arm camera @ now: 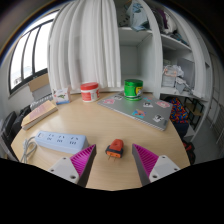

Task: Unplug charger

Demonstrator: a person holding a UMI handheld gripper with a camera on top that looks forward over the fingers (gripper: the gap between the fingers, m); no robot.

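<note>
A small orange and black charger lies on the wooden table, its prongs pointing toward me, free of any socket. It sits between my two fingertips, with a gap at each side. My gripper is open, its magenta pads flanking the charger. A white power strip lies on the table to the left, just beyond my left finger.
A red-lidded container and a green cup stand at the table's far side. A grey flat case lies on the right. A pink box sits left. White curtains and shelves stand behind.
</note>
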